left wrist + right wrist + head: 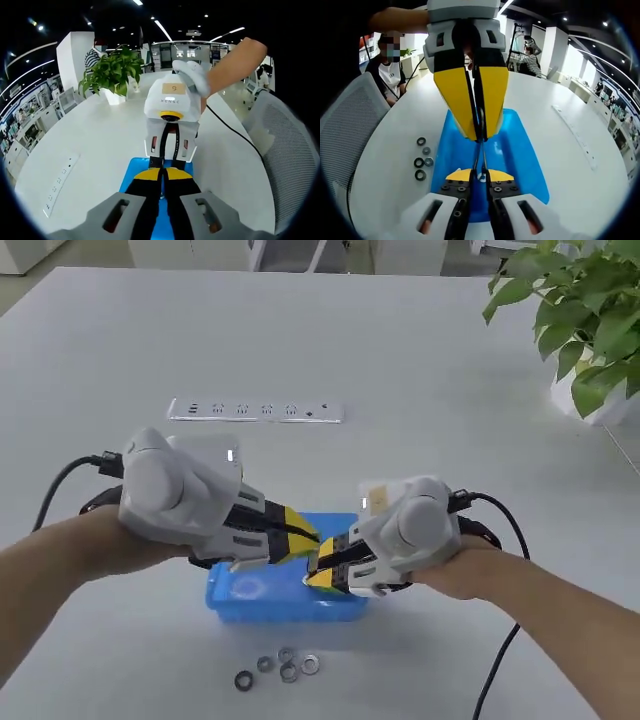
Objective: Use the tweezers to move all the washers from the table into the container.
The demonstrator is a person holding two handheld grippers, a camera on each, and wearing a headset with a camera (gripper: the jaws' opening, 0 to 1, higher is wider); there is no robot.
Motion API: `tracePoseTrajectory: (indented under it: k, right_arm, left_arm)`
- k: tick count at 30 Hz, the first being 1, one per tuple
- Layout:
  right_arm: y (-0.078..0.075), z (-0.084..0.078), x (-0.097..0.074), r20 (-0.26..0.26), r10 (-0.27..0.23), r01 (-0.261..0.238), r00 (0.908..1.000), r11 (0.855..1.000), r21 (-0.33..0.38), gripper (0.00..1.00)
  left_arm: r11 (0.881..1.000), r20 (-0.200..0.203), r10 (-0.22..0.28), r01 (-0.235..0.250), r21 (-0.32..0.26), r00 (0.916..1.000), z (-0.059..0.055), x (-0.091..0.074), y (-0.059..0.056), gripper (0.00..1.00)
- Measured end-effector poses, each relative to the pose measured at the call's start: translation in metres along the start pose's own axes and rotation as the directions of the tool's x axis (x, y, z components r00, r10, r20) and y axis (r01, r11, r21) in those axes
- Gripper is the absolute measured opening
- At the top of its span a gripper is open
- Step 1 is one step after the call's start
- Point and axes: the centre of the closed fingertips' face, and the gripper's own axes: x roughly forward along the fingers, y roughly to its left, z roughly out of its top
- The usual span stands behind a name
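1. A person stands at a white table (420, 370) and holds one gripper in each hand, both low over a blue container (250, 602).
2. The left gripper (310, 540) and the right gripper (320, 576) point toward each other, and their yellow tips almost meet above the middle of the container.
3. In the right gripper view, the jaws of the left gripper are pressed tight on the tweezers (476, 100), which show as two thin dark blades between the yellow pads.
4. The blades run on from there to the right gripper, whose own jaws are also drawn together around the thin end of the tweezers.
5. Something small and shiny sits just at this end, but I cannot tell if it is a washer.
6. Five washers (285, 666) lie in a loose group on the table, just beside the near wall of the container and outside it.
7. A white power strip (255, 410) lies flat farther back on the table, well apart from the grippers.
8. A green plant (590, 320) stands at the far right edge of the table.
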Motion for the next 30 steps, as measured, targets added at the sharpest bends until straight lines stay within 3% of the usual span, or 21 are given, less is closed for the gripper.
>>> tracePoseTrajectory:
  k: [16,30]
  right_arm:
    - [-0.002,0.004,-0.014,0.009,-0.038,0.038,0.9992,0.999,0.028,0.20]
    - [0.000,0.004,-0.049,0.014,-0.142,0.140,0.9898,0.984,0.108,0.33]
  left_arm:
    - [1.000,0.002,0.010,-0.010,-0.009,0.9999,0.000,0.000,0.002,0.05]
    - [1.000,0.004,0.014,-0.014,-0.002,0.9999,0.001,-0.001,0.000,0.05]
